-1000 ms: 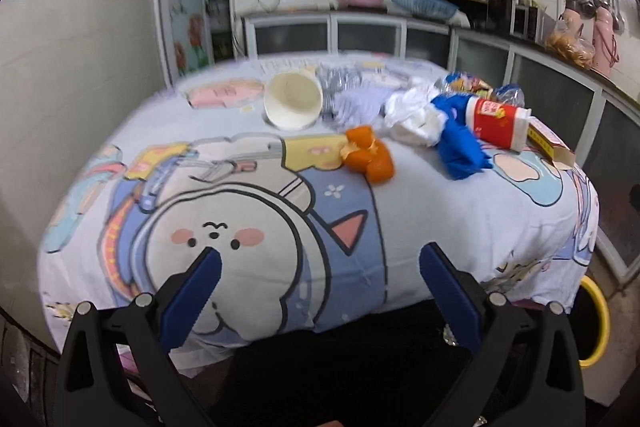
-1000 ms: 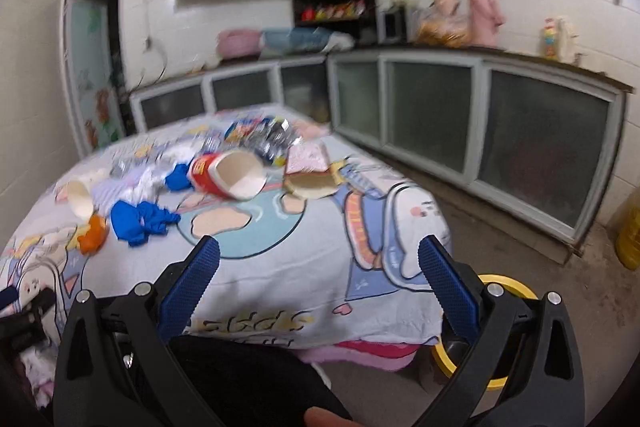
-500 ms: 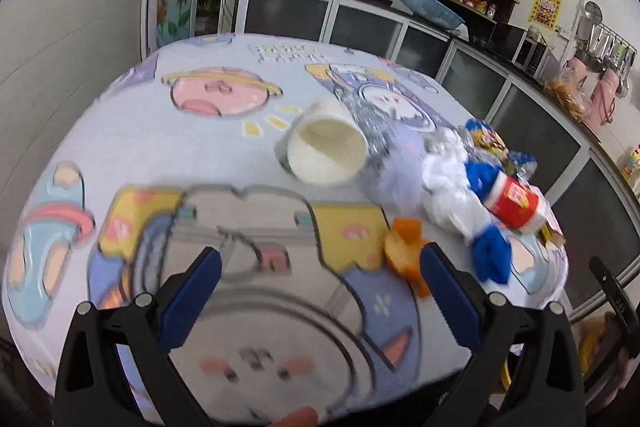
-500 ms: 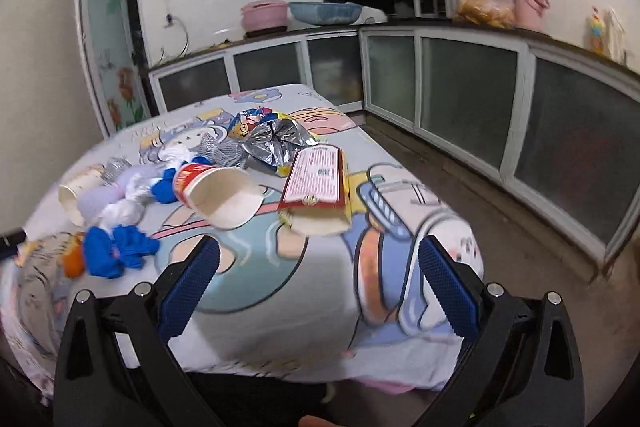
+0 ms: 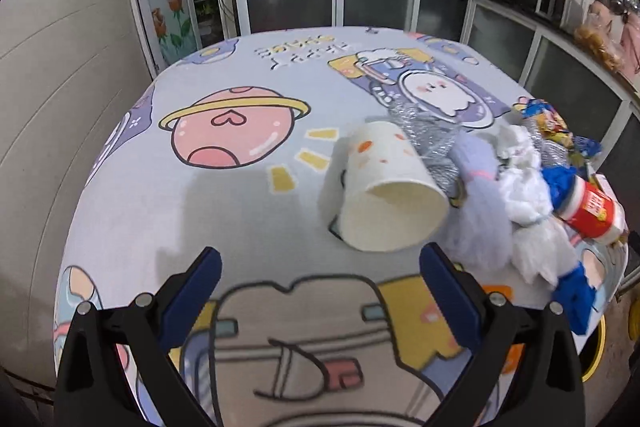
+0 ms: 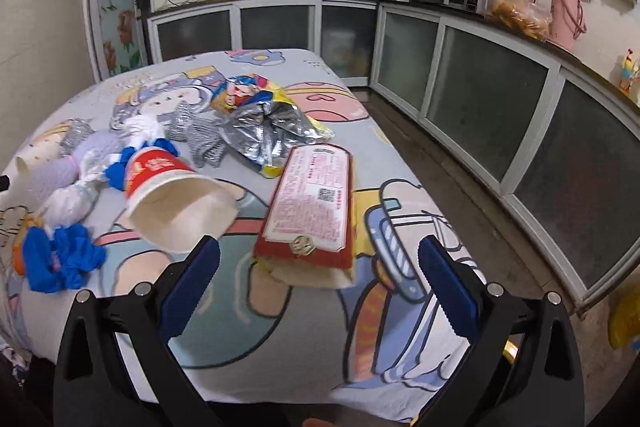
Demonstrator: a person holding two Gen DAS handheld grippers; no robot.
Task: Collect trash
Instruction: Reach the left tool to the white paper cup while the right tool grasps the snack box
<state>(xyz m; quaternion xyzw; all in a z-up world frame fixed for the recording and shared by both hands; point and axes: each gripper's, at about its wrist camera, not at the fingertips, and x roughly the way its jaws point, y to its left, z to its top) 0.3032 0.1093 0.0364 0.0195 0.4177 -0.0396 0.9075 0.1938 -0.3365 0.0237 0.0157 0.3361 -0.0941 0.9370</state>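
Note:
Trash lies on a table with a cartoon cloth (image 5: 240, 195). A white paper cup (image 5: 390, 195) lies on its side just beyond my open, empty left gripper (image 5: 320, 275). Right of it are a lilac wad (image 5: 476, 203), white crumpled plastic (image 5: 524, 183), blue gloves (image 5: 572, 291) and a red cup (image 5: 592, 211). My right gripper (image 6: 318, 267) is open and empty just short of a red-and-white carton (image 6: 312, 203), with the red cup (image 6: 172, 195) to its left. Foil snack bags (image 6: 268, 131) and blue gloves (image 6: 60, 259) lie nearby.
Kitchen cabinets with glass doors (image 6: 480, 99) run along the back and right walls. A floor strip (image 6: 460, 171) lies between the table and the cabinets. A yellow ring (image 5: 596, 343) shows on the floor below the table's right edge. A wall (image 5: 60, 87) stands close on the left.
Both grippers have moved forward over the table. The white cup is now close ahead of the left one and the carton close ahead of the right one. Both stayed open.

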